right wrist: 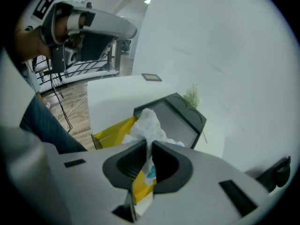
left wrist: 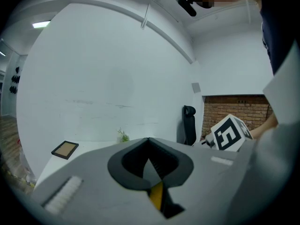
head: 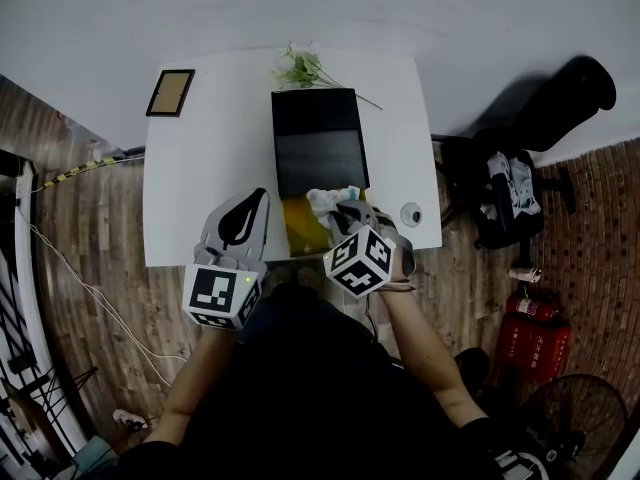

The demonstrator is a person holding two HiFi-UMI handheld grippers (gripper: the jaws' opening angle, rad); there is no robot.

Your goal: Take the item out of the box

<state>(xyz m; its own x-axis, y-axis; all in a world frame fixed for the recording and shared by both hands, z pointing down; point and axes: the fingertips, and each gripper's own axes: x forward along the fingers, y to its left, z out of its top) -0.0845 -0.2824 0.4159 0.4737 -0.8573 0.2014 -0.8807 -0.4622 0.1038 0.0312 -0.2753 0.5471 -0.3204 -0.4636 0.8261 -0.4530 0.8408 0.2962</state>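
Right gripper (head: 336, 204) (right wrist: 146, 144): reached over table's (head: 200, 168) near edge, jaws clamped on packet (head: 324, 199) (right wrist: 149, 122). Left gripper (head: 258, 198) (left wrist: 149, 139): low beside box's left, pointing across table, jaws together, nothing between.
Count: 1 box (head: 300, 226) (right wrist: 111, 133), yellow inside, black lid (head: 318, 143) laid open; 1 packet; 1 picture frame (head: 170, 92); 1 plant sprig (head: 300, 68).
Packet: white, crumpled, blue print, over open box.
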